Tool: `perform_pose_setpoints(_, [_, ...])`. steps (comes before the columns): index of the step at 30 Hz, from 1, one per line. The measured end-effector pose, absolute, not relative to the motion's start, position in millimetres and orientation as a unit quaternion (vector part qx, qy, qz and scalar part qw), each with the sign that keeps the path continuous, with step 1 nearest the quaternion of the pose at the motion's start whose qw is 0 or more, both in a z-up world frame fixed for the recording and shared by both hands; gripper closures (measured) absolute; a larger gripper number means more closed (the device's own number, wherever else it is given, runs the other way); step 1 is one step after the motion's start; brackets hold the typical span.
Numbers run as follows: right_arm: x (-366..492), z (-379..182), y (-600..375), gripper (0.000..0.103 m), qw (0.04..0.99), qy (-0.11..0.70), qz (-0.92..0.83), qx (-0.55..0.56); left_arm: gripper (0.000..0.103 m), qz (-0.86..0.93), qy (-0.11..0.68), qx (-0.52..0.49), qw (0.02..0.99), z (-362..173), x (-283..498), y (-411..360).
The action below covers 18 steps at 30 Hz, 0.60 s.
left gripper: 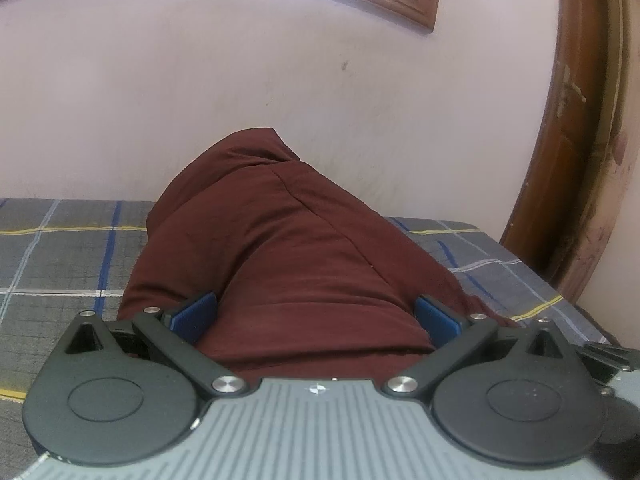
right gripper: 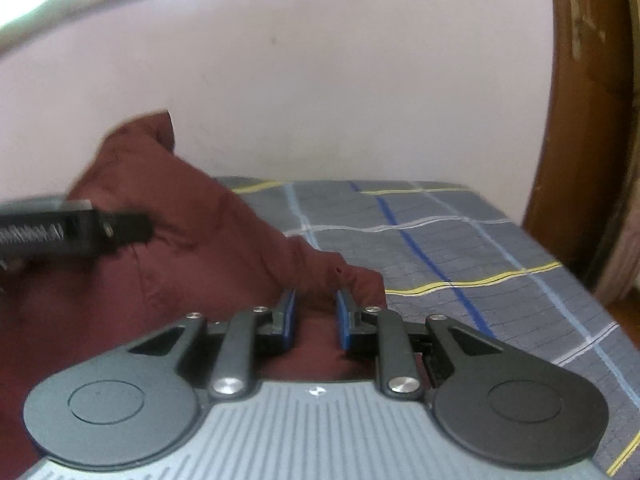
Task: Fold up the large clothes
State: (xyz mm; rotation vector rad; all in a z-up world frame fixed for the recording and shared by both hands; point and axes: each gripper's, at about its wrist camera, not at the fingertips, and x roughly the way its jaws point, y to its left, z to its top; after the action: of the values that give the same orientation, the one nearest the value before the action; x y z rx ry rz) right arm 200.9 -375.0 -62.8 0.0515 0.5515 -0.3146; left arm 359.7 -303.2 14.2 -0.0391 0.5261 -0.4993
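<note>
Presently the left gripper [left gripper: 316, 318] stands wide, its blue pads [left gripper: 196, 316] spread to either side of a thick bunch of the maroon garment [left gripper: 280, 240]; whether the pads press the cloth or merely flank it cannot be told. The right gripper [right gripper: 316, 320] is drawn in narrow, with a small ridge of the same garment [right gripper: 200, 232] sitting between its pads [right gripper: 342, 320], apparently pinched. In the right wrist view the left gripper's body reaches in from the left edge, against the cloth. The garment rises in a heaped peak off the bed [right gripper: 460, 240], which carries a grey checked sheet, close to the pale wall [left gripper: 200, 100]. Judgement: the step in hand is gathering the garment for a fold, not yet laid. The next move calls for a secure hold on both sides, then carrying the edge across evenly.
</note>
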Motion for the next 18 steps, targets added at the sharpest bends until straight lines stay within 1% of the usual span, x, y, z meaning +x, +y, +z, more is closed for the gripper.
perform_pose_setpoints(8, [212,-71,-389,0.083,0.948,0.281,-0.139,0.044,0.000,-0.236,0.253,-0.013,0.938,15,355,-306])
perform_pose_setpoints(18, [204,-72,-400,0.082,0.952,0.268,-0.120,0.089,0.000,-0.231,0.241,-0.009,0.943,19,346,-303])
